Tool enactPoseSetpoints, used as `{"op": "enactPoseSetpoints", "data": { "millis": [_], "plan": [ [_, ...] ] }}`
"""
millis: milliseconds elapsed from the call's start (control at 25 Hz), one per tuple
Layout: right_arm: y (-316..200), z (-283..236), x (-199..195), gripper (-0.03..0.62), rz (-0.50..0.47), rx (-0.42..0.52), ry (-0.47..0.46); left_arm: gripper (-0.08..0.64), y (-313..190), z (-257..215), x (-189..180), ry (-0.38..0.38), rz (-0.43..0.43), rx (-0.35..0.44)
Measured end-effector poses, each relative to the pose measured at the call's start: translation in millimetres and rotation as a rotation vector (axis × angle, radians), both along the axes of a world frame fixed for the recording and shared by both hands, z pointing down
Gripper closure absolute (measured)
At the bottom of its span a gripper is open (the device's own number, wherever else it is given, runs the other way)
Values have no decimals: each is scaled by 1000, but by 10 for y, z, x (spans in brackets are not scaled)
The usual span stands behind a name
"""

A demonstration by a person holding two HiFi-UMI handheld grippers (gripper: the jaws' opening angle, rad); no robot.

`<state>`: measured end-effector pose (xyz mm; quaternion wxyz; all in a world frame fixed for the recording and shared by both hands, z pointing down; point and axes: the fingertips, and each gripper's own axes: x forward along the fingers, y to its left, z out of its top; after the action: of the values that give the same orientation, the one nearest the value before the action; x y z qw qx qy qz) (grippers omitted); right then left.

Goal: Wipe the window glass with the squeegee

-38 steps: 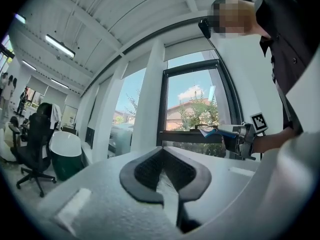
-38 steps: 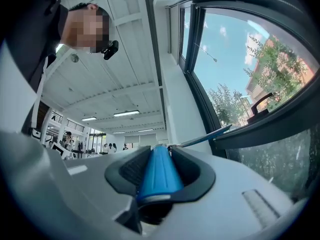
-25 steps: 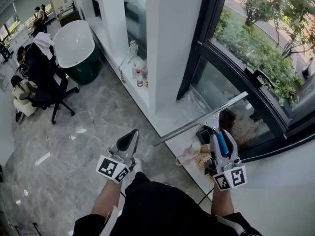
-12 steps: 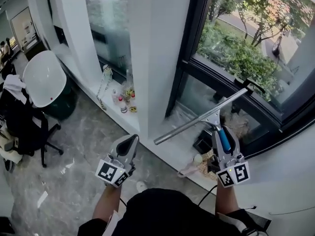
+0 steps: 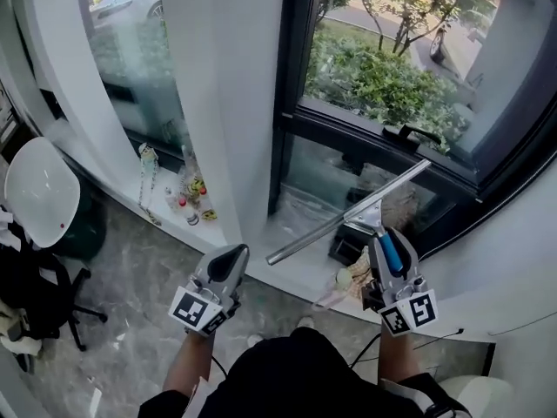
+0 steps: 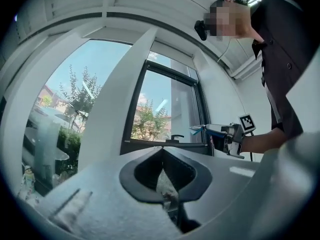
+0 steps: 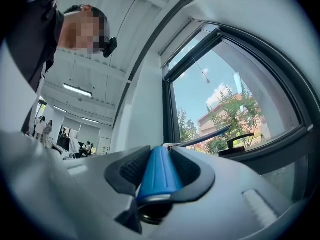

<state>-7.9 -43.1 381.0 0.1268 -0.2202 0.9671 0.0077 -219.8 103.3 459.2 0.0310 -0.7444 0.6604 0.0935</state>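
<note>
My right gripper (image 5: 384, 244) is shut on the squeegee's blue handle (image 5: 388, 253) (image 7: 158, 173). The squeegee's long metal blade (image 5: 349, 212) slants up to the right in front of the lower window glass (image 5: 352, 185), short of touching it as far as I can tell. In the right gripper view the blade (image 7: 207, 136) crosses the dark-framed window (image 7: 215, 109) next to the black window handle (image 7: 236, 143). My left gripper (image 5: 229, 264) is held lower left, jaws shut with nothing between them (image 6: 162, 176). The right gripper (image 6: 227, 134) shows in the left gripper view.
A white pillar (image 5: 226, 85) stands left of the dark window frame (image 5: 291, 85). Small bottles and toys (image 5: 187, 194) sit on the white sill (image 5: 287, 273). A white round table (image 5: 35, 190) and a black office chair (image 5: 39, 299) stand at left. A cable (image 5: 435, 338) runs at lower right.
The head view has tilted up and toward the window: pillar and glass now fill more of it, the table and chair slid left. Both grippers keep their hold and relative places.
</note>
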Motion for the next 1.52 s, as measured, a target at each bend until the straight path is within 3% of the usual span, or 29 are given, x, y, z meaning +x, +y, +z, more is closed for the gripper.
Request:
{"op": "enactPoseSetpoints", "data": {
  "millis": [560,880,1120,1320,1520],
  "plan": [
    [-776,-332,147,459,173,97,-121,558,-1129,-282,-14,-65,114,17],
    [-1174,-539,316,459,242,186,-155,558,-1860,-353,223,-86,213,44],
    [-1394,-675,480,459,297,219,-172,558,-2192,-451,313,-72,234,56],
    [-1536,-931,325,459,346,266,-202,558,-2432,-544,281,-77,271,71],
    [-1709,-1265,82,459,475,310,-276,558,-2621,-658,236,-96,297,68]
  ]
}}
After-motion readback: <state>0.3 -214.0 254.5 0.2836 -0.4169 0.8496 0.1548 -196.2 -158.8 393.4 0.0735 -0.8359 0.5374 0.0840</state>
